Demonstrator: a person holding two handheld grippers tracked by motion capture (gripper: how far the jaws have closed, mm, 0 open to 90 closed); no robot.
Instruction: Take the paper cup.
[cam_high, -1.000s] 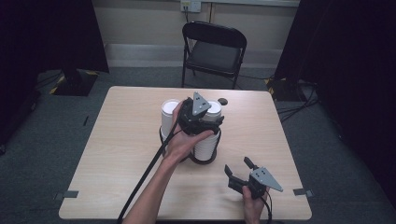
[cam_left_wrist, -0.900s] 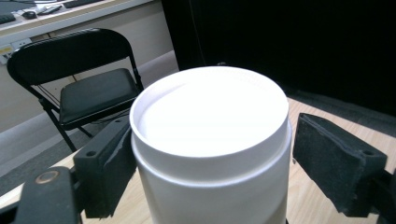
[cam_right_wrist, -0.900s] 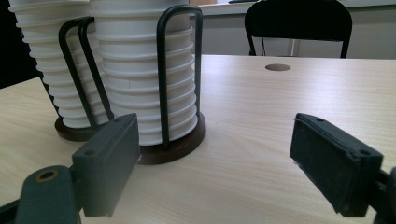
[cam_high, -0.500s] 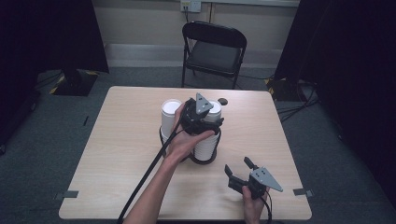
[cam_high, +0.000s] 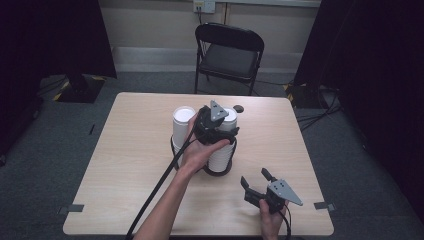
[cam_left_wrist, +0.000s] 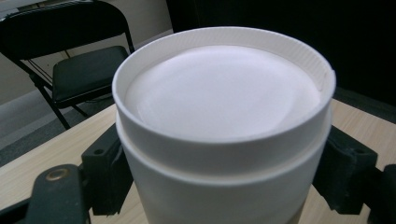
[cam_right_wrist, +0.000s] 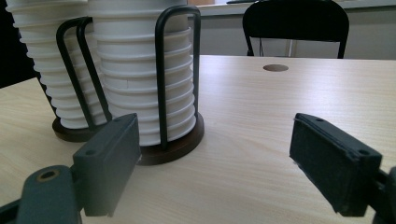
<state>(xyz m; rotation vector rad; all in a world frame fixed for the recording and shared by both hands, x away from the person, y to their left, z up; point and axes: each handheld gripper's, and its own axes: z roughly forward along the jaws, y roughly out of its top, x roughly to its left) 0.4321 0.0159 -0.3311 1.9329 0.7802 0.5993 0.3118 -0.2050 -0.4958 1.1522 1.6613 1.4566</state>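
Note:
Two stacks of white paper cups stand in black wire holders at mid-table, the left stack (cam_high: 183, 120) and the right stack (cam_high: 221, 155). My left gripper (cam_high: 222, 131) is at the top of the right stack. In the left gripper view the top cup (cam_left_wrist: 224, 93) sits upside down between the pads (cam_left_wrist: 106, 175), which touch its sides. The jaws have just been closing with this cup between them. My right gripper (cam_high: 254, 176) rests open near the table's front right, nothing between its pads (cam_right_wrist: 109, 158), pointing at the right holder (cam_right_wrist: 161, 74).
The holders' dark round bases (cam_right_wrist: 180, 144) sit side by side on the wooden table (cam_high: 125, 165). A small round hole (cam_high: 239, 108) lies behind the stacks. A black folding chair (cam_high: 227, 55) stands beyond the far edge. A cable (cam_high: 160, 185) trails along the left forearm.
The left gripper has shifted slightly right over the right stack's top. The right gripper has not moved.

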